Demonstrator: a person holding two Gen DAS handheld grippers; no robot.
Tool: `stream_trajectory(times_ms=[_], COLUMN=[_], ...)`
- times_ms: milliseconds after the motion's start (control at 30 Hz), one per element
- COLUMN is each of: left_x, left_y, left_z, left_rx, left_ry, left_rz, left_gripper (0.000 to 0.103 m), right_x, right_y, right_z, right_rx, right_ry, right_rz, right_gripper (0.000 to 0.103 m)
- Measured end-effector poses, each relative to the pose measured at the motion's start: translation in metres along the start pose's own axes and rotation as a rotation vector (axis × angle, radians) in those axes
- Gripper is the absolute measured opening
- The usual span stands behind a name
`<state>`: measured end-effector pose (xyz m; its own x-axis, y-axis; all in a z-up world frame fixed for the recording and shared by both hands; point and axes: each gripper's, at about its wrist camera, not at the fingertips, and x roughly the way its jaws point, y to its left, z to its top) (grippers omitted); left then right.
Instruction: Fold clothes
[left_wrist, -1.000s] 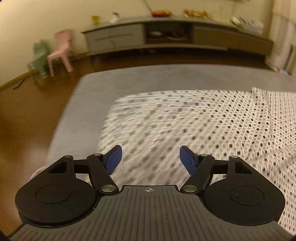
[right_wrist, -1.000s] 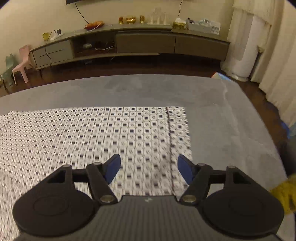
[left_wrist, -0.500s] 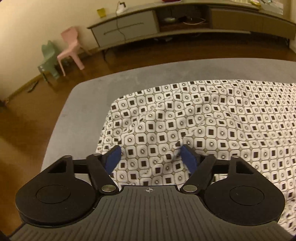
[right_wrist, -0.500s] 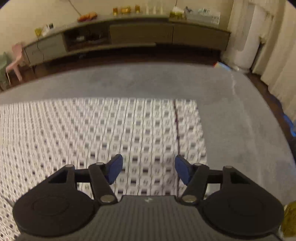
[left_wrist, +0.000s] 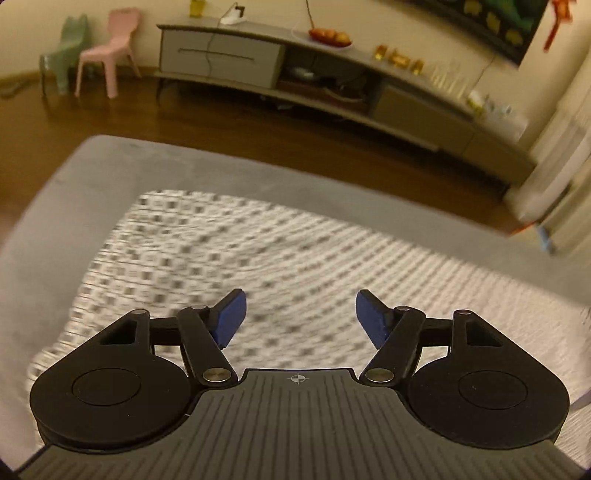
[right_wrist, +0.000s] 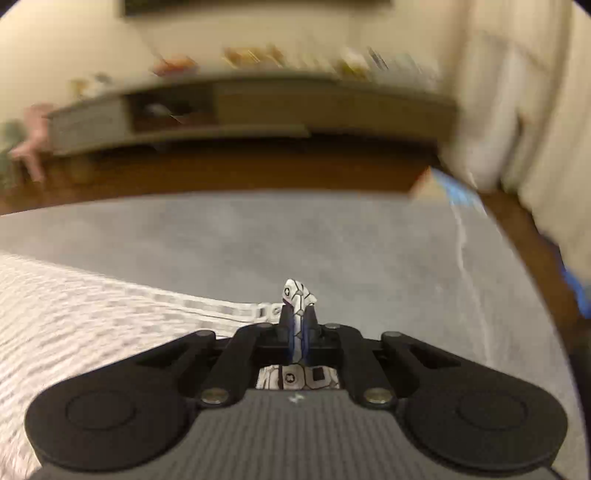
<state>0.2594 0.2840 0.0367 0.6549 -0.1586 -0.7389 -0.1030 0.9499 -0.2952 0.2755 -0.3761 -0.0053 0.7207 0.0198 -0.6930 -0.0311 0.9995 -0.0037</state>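
A white cloth with a dark square print (left_wrist: 295, 251) lies spread on a grey padded surface (left_wrist: 221, 166); motion blurs it. My left gripper (left_wrist: 300, 301) hovers over the cloth's left part. Its blue pads (left_wrist: 231, 317) stand wide apart and are opening, with nothing pinched between them. In the right wrist view the same cloth (right_wrist: 92, 314) stretches off to the left. My right gripper (right_wrist: 298, 314) is shut on the cloth's right edge, and a small fold of it (right_wrist: 297, 291) sticks up past the fingertips. More cloth shows under the jaws.
The grey surface (right_wrist: 332, 240) ends at a wooden floor (left_wrist: 258, 125). Beyond it a long low cabinet (left_wrist: 258, 62) lines the wall, with a pink chair (left_wrist: 107, 55) and a green chair (left_wrist: 66, 48) at the left. Pale curtains (right_wrist: 517, 110) hang at the right.
My right gripper has closed on the cloth's right edge, where it was open before. My left gripper has rolled and swung across the cloth, staying open.
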Motion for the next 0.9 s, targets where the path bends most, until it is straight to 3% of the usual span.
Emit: stream_trajectory(times_ms=[67,133,200,300,367,433,600,800,867,900], left_x=[-0.005,-0.013,-0.017,-0.012,-0.007,-0.006,-0.006,0.006,0.017,0.021], left_y=[-0.002,-0.004,-0.006,-0.017,-0.026,-0.033,-0.044,-0.025,-0.026,-0.026], left_z=[-0.002,-0.01,-0.019,-0.034,-0.045,-0.057,-0.084,-0.083,-0.074,-0.071], left_rx=[-0.042,-0.103,-0.163,-0.224,-0.253,-0.257,-0.268,-0.311,-0.305,-0.306], left_ry=[-0.006,-0.005,0.003,0.04,0.067,0.084,0.114,0.106,0.101,0.101], left_rz=[-0.034,-0.087,-0.143,-0.205,-0.237,-0.234,-0.21,-0.15,-0.134,-0.129], left_gripper=[0.06,0.062,0.065,0.067,0.068,0.069,0.069,0.068,0.066,0.059], right_x=[-0.072,-0.152,-0.206,-0.232,-0.23,-0.232,-0.23,-0.239,-0.241,-0.243], right_y=[0.019,0.039,0.055,0.062,0.053,0.048,0.036,0.034,0.027,0.023], right_z=[-0.025,-0.074,-0.132,-0.206,-0.229,-0.237,-0.23,-0.237,-0.237,-0.237], right_rx=[-0.145,-0.372,-0.554,-0.682,-0.631,-0.537,-0.429,-0.353,-0.324,-0.314], right_ry=[-0.155,-0.308,-0.318,-0.212,-0.15,-0.142,-0.162,-0.151,-0.145,-0.144], right_rz=[0.053,0.113,0.112,0.081,0.058,0.069,0.073,0.099,0.104,0.104], right_gripper=[0.004,0.004,0.005,0.005,0.005,0.005,0.006,0.008,0.008,0.009])
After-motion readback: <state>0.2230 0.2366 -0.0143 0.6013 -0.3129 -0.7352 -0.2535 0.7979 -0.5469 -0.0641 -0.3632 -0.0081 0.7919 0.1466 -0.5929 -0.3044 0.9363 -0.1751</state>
